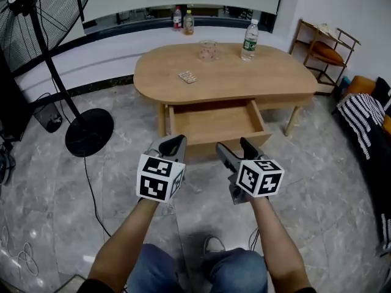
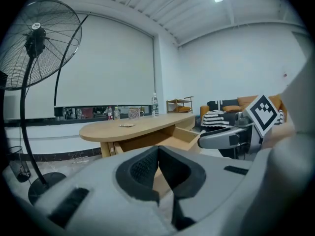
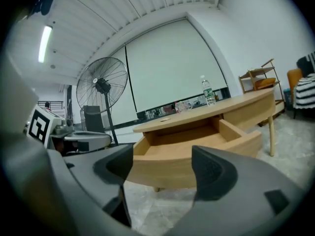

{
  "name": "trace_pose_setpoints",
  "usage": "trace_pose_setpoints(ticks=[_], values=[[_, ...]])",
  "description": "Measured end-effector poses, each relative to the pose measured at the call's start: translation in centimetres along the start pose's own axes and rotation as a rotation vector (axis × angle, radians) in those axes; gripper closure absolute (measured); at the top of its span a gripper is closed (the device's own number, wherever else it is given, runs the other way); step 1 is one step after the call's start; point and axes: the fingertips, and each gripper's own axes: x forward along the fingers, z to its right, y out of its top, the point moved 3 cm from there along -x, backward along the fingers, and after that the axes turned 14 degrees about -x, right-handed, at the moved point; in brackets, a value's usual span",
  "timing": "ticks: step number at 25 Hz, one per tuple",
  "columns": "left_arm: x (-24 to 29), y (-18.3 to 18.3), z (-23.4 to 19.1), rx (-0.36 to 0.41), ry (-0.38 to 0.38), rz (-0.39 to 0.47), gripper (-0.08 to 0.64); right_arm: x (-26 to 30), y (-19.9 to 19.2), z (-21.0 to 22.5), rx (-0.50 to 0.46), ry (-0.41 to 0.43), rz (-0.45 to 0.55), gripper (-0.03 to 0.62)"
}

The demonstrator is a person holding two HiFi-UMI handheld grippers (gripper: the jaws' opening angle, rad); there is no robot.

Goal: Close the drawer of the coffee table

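**Plainly open: the drawer stands pulled out, both grippers in front of it**

Seen from the head view, the oval wooden coffee table [image 1: 226,78] stands on a grey marbled floor [image 1: 91,212]. Its drawer [image 1: 217,124] is drawn well out from under the tabletop toward the person. The inside of the drawer is bare wood.

The left gripper [image 1: 174,144] is held before the left end of the drawer front with its jaws together. Its own view shows the dark pads [image 2: 142,168] meeting at their tips with nothing between them. The right gripper [image 1: 234,145] is held before the middle of the drawer front with its jaws apart. The right gripper view shows only the drawer front and a strip of floor through the gap, so the pads press on nothing. Neither gripper touches the drawer.

On the tabletop, a clear water bottle [image 1: 250,40] stands upright near the far right. A glass cup [image 1: 208,50] stands to its left, and a small flat packet [image 1: 187,77] lies nearer the front edge. Two more bottles [image 1: 177,18] stand on the ledge behind the table. A black pedestal fan [image 1: 89,132] stands to the left of the table. A wooden chair [image 1: 324,50] and a striped cloth [image 1: 360,118] are on the right.
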Motion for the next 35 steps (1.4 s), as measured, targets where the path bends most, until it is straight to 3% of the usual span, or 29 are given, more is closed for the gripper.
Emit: trace_pose_setpoints(ticks=[7,20,30,35], values=[[0.9,-2.2,0.9,-0.014,-0.002,-0.005,0.551,1.0,-4.6,1.5,0.216,-0.022,0.028,0.2],[1.4,-5.6,1.0,0.009,0.014,-0.036,0.551,3.5,-9.8,3.0,0.508,-0.015,0.137,0.124],[0.8,-7.0,0.0,-0.002,0.045,-0.047,0.551,6.1,-10.6,3.0,0.697,0.089,0.266,0.066],[0.6,-6.7,-0.6,-0.004,0.059,-0.041,0.551,6.3,-10.5,2.4,0.746,0.146,0.299,0.101]])
